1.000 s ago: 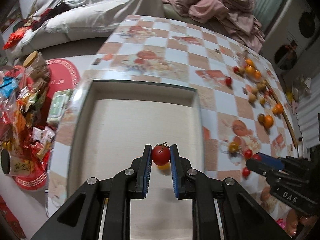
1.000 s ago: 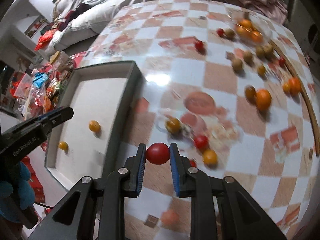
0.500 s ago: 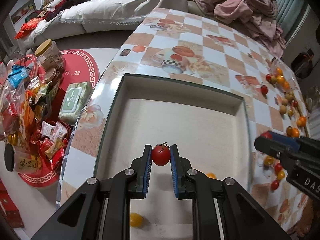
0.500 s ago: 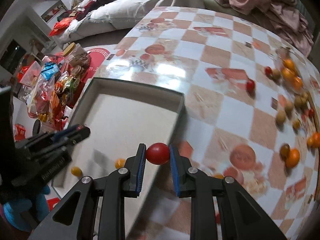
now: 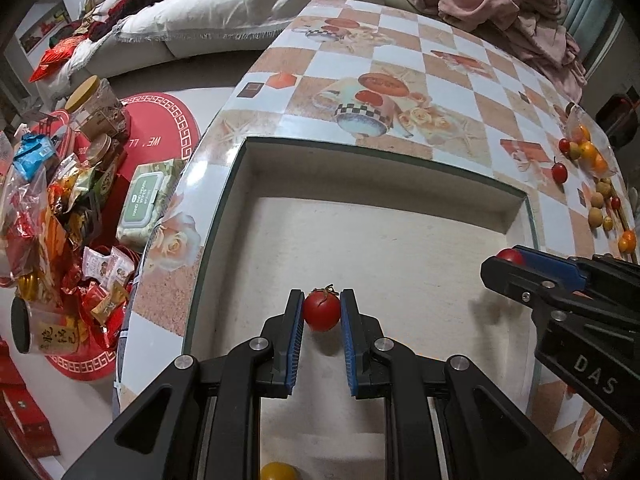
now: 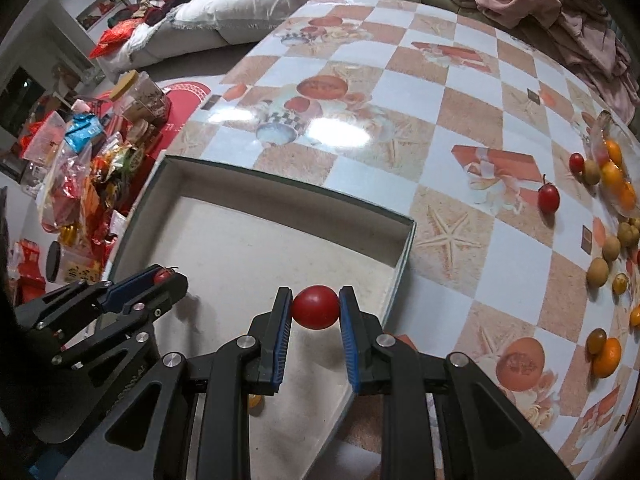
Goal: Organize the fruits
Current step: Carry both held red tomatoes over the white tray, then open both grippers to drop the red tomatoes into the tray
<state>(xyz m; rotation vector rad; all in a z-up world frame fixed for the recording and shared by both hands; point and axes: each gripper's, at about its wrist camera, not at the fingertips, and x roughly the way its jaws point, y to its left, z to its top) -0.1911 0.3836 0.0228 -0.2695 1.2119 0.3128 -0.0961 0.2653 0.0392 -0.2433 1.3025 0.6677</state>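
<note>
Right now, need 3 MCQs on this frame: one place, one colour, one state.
1. The left gripper is over:
A. the shallow grey box tray
B. the floor
C. the pink cloth heap

2. The small round tomato with a stem in it is:
A. yellow
B. red
C. green

3. The right gripper is:
A. open, empty
B. out of view
C. shut on the smooth red cherry tomato

Key: A, tray floor lies beneath its jaws; B, red skin shows; C, both pads press the fruit.

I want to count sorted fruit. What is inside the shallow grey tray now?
On the shallow grey tray floor one small yellow fruit shows. Both red tomatoes hang above it, clamped. The grippers' bodies cover the near floor, so more may lie hidden.
</note>
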